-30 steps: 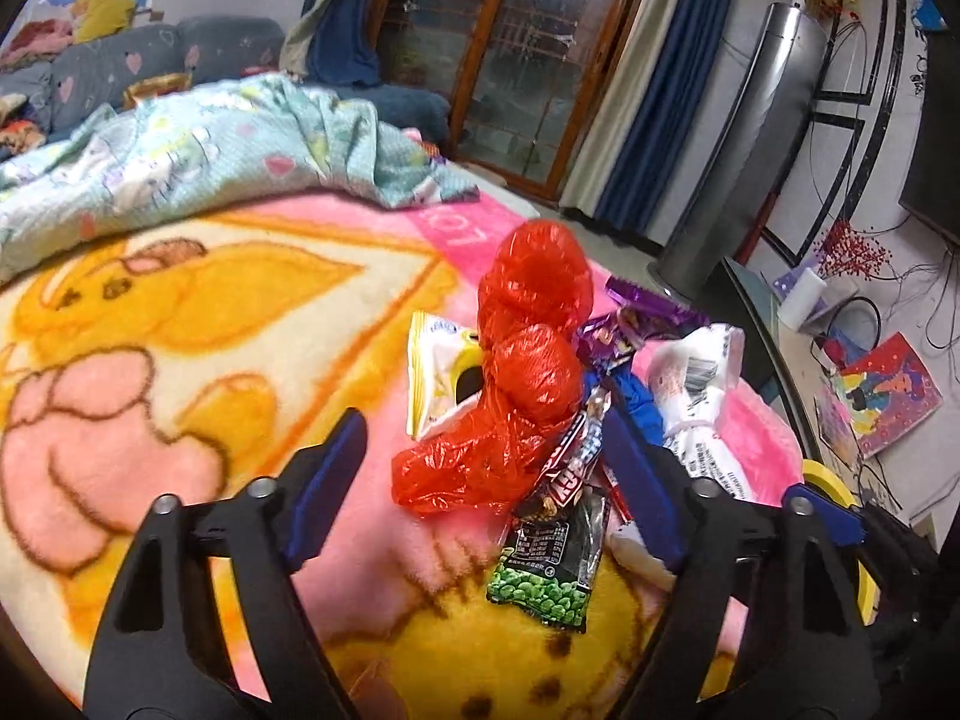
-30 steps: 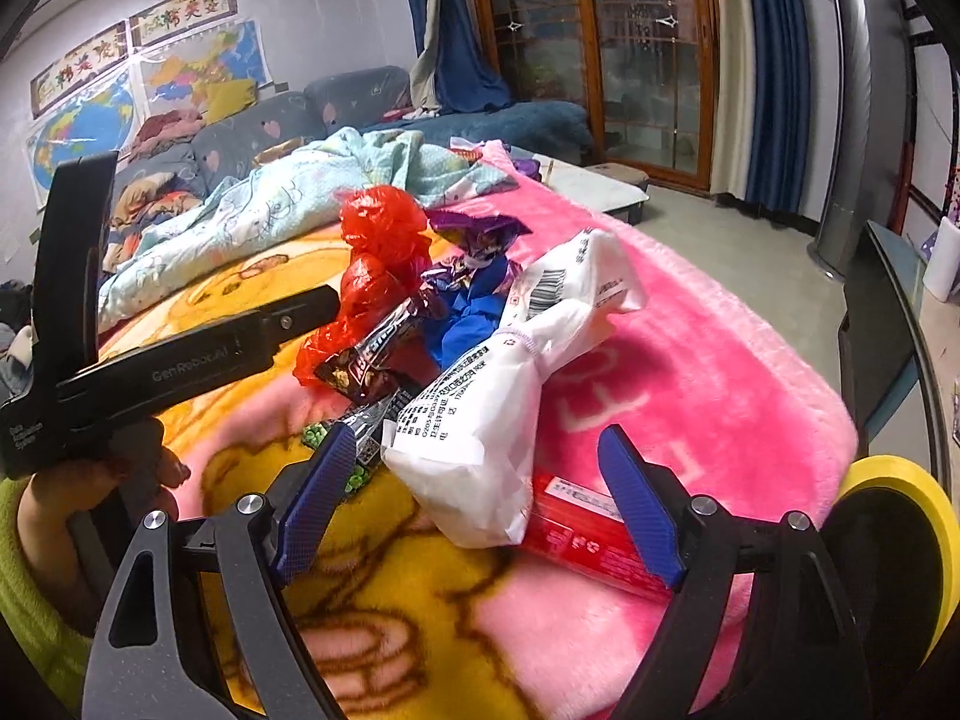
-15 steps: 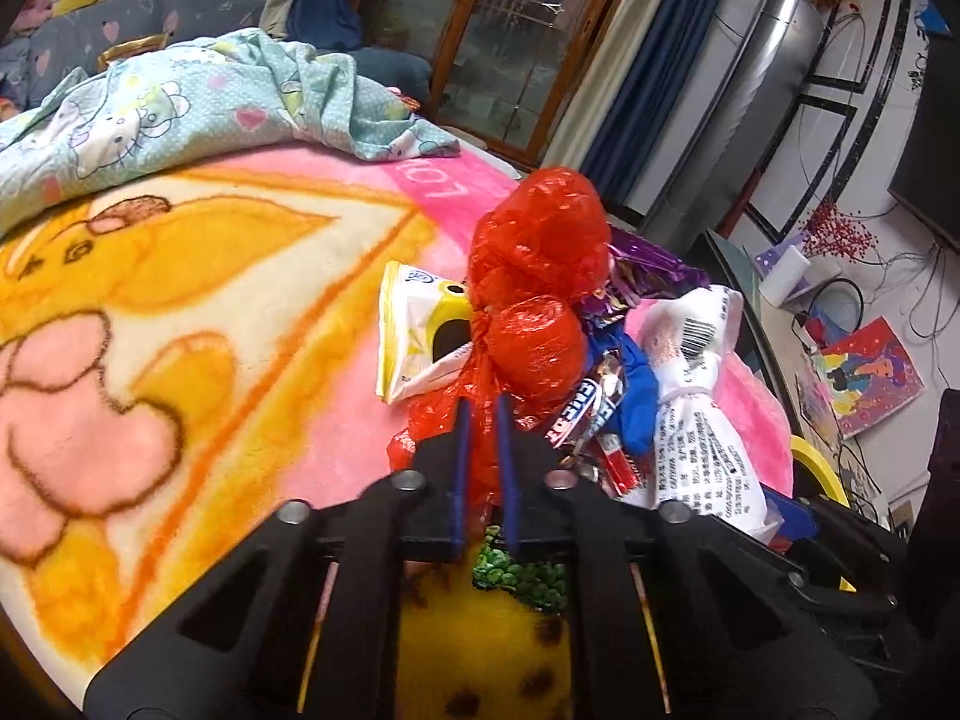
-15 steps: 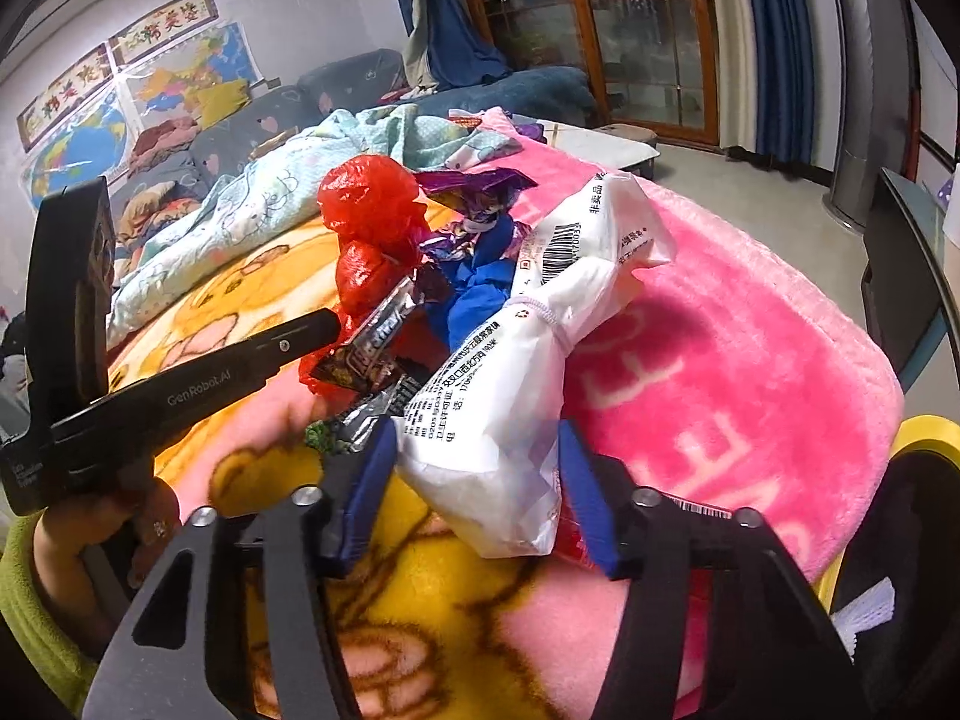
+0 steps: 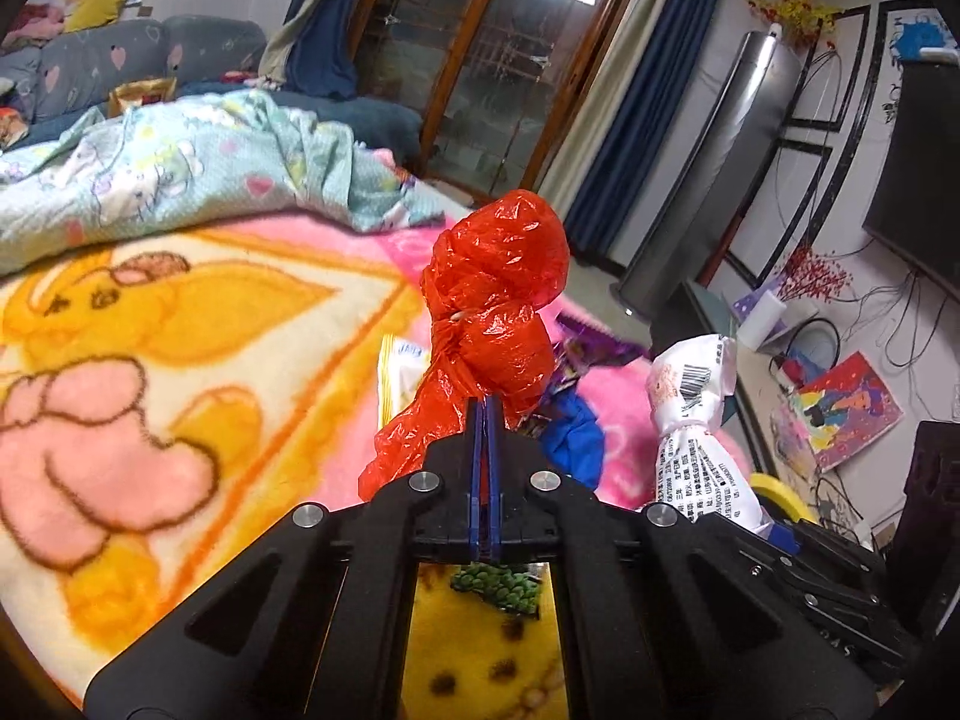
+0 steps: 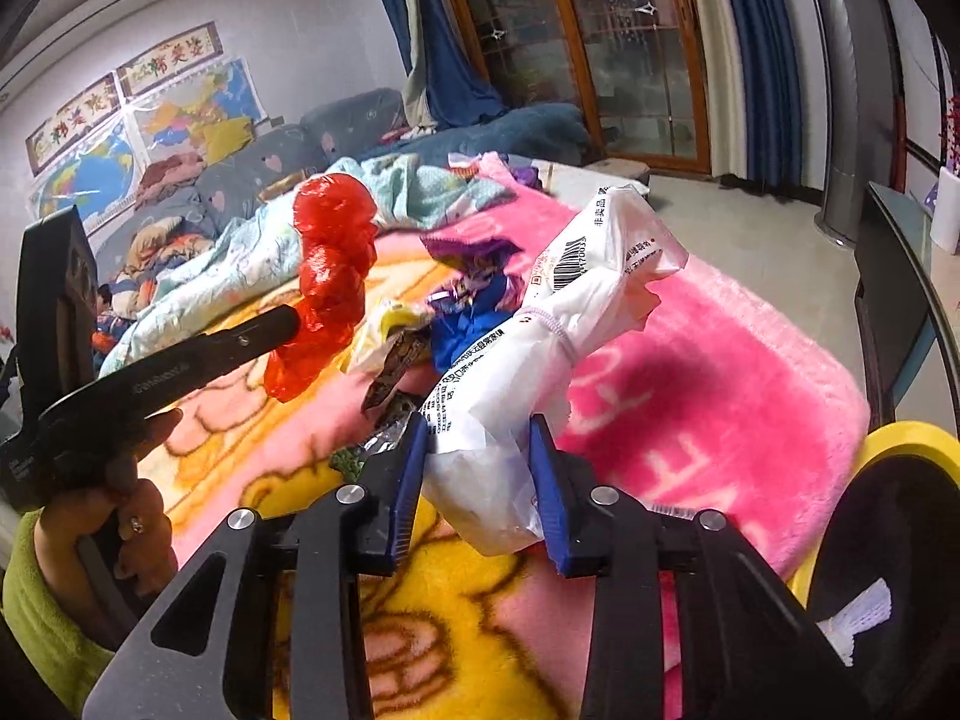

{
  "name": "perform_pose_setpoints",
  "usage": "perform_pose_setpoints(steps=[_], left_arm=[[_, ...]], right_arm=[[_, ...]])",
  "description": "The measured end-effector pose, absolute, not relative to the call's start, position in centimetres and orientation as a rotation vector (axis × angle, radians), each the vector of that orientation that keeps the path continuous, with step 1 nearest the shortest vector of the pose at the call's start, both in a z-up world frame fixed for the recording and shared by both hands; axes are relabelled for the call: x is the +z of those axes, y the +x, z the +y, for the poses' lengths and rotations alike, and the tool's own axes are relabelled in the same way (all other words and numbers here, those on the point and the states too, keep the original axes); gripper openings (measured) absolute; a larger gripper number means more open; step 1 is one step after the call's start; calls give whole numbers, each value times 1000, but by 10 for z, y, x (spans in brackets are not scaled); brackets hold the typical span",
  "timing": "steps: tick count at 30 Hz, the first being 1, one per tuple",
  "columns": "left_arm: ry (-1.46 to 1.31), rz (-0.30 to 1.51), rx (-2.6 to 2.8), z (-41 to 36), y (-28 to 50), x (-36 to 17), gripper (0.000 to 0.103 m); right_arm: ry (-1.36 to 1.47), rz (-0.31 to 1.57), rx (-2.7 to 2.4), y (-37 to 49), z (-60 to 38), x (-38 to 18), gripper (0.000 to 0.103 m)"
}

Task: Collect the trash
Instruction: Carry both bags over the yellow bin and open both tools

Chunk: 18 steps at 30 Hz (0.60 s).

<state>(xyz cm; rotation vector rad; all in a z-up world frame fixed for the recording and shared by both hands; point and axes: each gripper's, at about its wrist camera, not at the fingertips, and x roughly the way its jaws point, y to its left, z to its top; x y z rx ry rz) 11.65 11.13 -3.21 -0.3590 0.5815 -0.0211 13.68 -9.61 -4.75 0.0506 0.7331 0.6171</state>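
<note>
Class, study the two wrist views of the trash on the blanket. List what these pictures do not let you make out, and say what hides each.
- Left wrist view: most of the green snack packet, hidden behind the left gripper.
- Both views: what is inside the red plastic bag and the white bag, both tied shut.
- Right wrist view: the yellow-rimmed bin, cut off by the edge.
- Right wrist view: the wrappers' print, too small.

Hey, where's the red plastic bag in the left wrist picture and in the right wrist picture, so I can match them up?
Left wrist: the red bag stands at the centre, pinched at its lower part by the shut left claw.
Right wrist: the red bag is left of centre, clamped at the tip of the left claw, which reaches in from the left.
Shared landmark: the white bag, to the right of the red bag in both.
</note>
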Motion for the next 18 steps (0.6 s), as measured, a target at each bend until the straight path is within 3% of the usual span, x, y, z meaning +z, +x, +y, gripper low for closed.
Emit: perform_pose_setpoints(steps=[18], left_arm=[[-323,525,-149,69,102,0,0]], right_arm=[[42,625,547,130,-139,-12,32]])
